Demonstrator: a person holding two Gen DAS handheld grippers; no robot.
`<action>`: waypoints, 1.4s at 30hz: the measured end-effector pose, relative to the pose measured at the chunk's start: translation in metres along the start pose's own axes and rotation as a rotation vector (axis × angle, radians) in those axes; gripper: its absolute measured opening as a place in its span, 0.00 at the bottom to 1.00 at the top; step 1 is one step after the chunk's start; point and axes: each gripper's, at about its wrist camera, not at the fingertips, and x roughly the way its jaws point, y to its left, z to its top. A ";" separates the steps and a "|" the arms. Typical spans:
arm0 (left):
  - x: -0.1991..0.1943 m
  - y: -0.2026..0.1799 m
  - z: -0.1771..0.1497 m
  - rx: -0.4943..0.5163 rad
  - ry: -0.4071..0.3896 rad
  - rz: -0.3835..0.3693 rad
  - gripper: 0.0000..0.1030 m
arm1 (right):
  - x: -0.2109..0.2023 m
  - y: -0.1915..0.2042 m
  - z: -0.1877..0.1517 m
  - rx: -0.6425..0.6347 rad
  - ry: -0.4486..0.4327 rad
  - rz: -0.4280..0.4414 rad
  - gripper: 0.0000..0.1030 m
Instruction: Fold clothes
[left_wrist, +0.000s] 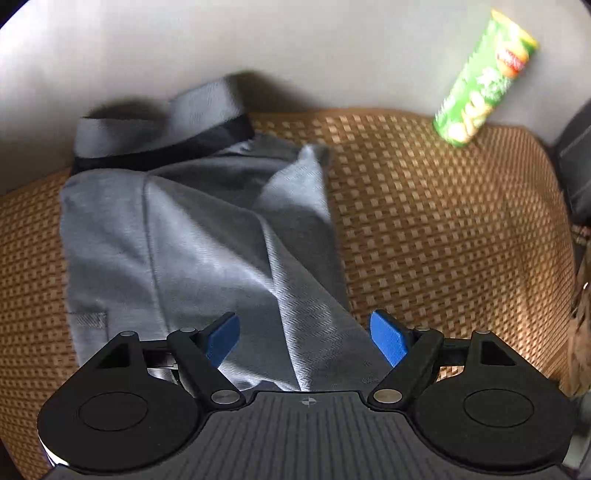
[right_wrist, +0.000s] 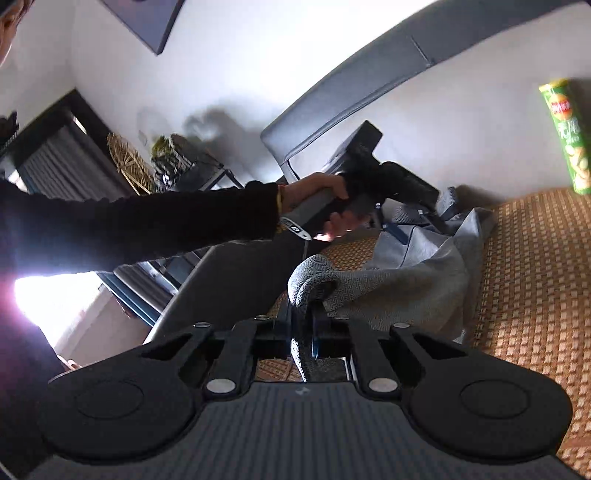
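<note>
A grey garment (left_wrist: 192, 236) with a grey and black waistband (left_wrist: 162, 129) lies crumpled on a brown woven mat (left_wrist: 443, 221). My left gripper (left_wrist: 306, 338) hovers over the garment's near part, pointing down. Its blue pads (left_wrist: 388, 338) stand wide apart and grip nothing. In the right wrist view my right gripper (right_wrist: 303, 314) is shut on a bunched edge of the garment (right_wrist: 406, 284) and holds it up off the mat (right_wrist: 535, 277). The same view shows a hand (right_wrist: 317, 192) in a dark sleeve holding the left gripper's body (right_wrist: 369, 166) above the garment's far end.
A green crisps can (left_wrist: 484, 81) stands at the mat's far edge against a white wall; it is also at the right in the right wrist view (right_wrist: 570, 140). A grey padded frame (right_wrist: 351, 74) runs behind the garment. A dark object (left_wrist: 576, 173) sits at the mat's right edge.
</note>
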 end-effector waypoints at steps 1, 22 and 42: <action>0.004 -0.004 0.001 0.018 0.003 0.020 0.85 | -0.002 -0.001 0.000 0.007 -0.003 0.004 0.11; 0.057 -0.015 0.037 0.024 0.035 0.180 0.19 | -0.021 -0.009 -0.001 0.061 -0.078 0.068 0.11; -0.047 0.168 -0.043 -0.175 -0.237 -0.115 0.00 | 0.078 0.047 -0.024 -0.070 0.234 0.169 0.11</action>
